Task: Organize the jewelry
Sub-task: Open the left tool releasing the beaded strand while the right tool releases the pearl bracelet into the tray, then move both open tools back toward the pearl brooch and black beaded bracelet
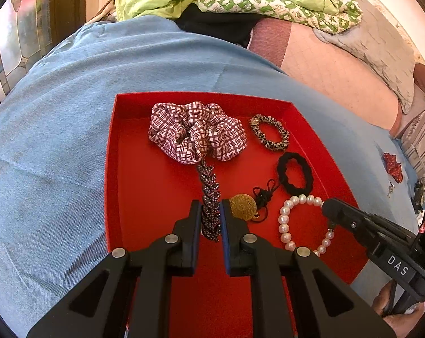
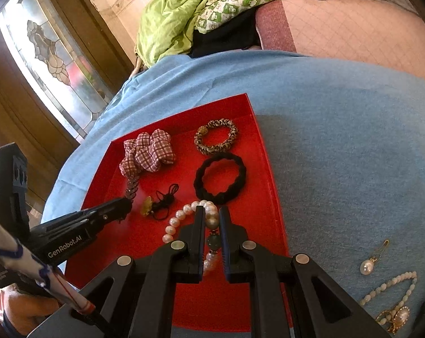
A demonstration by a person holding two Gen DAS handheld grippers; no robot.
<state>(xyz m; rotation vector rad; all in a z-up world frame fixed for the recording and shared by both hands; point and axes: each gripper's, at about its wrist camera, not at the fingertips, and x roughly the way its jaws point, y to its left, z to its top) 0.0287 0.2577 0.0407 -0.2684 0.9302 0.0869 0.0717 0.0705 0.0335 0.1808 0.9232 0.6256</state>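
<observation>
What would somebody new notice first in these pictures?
Probably the bright red tray on the blue cloth, holding hair ties and bracelets. The left gripper has its jaws around a dark beaded strand below the plaid scrunchie, while the right gripper straddles the pearl bracelet at the tray's near right.

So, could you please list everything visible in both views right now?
Tray: one, red, on the blue cloth.
Plaid scrunchie: one, maroon-white, tray's far end.
Leopard scrunchie: one, tan-black, far right in tray.
Black hair tie: one, right side of tray.
Beaded chain: one, dark, tray centre.
Gold ball charm: one, black cord, beside chain.
Pearl bracelet: one, white, near right of tray.
Pearl earring: one, on cloth.
Left gripper: black, around chain.
Right gripper: black, around bracelet.
</observation>
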